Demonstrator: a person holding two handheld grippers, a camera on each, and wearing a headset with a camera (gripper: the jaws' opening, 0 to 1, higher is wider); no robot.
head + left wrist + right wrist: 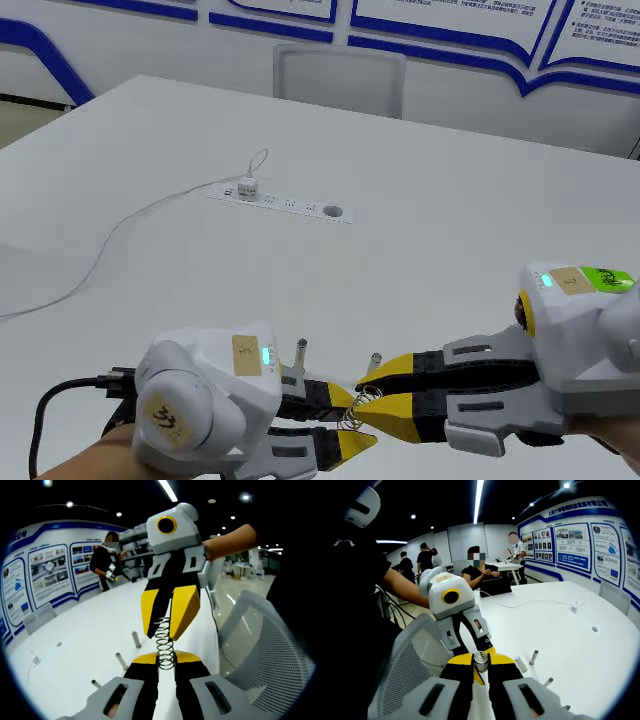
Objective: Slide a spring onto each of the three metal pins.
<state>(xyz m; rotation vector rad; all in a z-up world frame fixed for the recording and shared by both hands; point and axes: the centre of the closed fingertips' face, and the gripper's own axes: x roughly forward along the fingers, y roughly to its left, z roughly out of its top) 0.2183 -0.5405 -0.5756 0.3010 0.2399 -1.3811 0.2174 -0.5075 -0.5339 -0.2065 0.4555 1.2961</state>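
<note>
White bench (420, 240) carries the work, bare pins standing on it just beyond the grippers. Left gripper (164, 660) and right gripper (480, 659) meet nose to nose over its near edge. Each set of jaws pinches one end of the same spring (164, 642), which hangs in the air between them and touches nothing else.

Three metal pins (121, 661) stand upright in a row on the left of the jaws in the left gripper view, none yet wearing a coil as far as I can tell. A second spring (520, 664) lies loose on the bench, just beside a pin.

Trouble is likeliest at the handover. If either hand pulls away while both jaws grip, the coils could stretch and stay bent. Should one side let go while the spring is loaded, it may flick free and roll off the near edge. Hard pinching could also flatten the end coil, so it catches on a pin's top.
</note>
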